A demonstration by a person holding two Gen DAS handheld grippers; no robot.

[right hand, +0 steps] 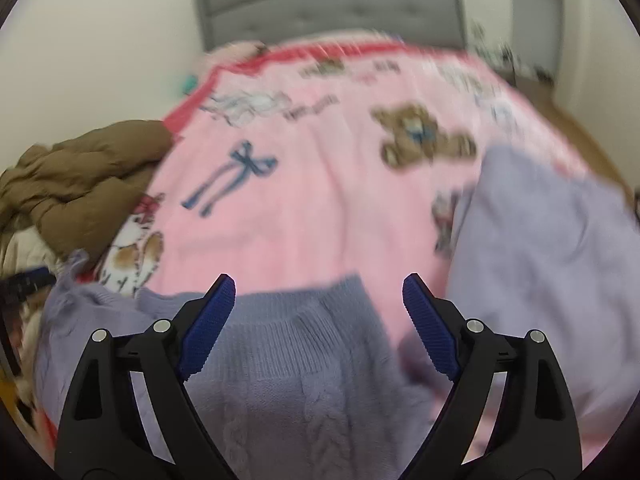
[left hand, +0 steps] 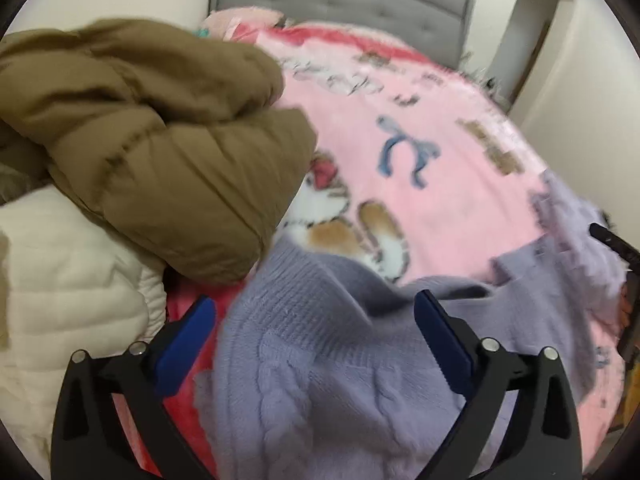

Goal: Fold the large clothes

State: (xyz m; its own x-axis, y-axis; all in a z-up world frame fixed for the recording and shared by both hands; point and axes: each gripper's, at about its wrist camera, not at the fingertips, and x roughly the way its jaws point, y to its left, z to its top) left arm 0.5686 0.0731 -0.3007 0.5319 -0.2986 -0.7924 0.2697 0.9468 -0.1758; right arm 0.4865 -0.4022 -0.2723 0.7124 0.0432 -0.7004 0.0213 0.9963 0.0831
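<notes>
Purple knit sweater (left hand: 320, 380), soft, with fat rope braids and ribbed edge, lies under both grippers on fuzzy pink blanket (left hand: 460, 208). Left gripper (left hand: 316, 316) spread wide, holding nothing. Right gripper (right hand: 318, 296) spread wide too. Puffy brown coat (left hand: 160, 152) up left, bumpy white coat (left hand: 72, 288) below it.

No lettering can be read in either view. The pink blanket (left hand: 460, 184) on the bed carries dark printed marks near its bow and teddy-bear pictures that may be words, but blur smears them past reading. No labels, brands or numbers show.
</notes>
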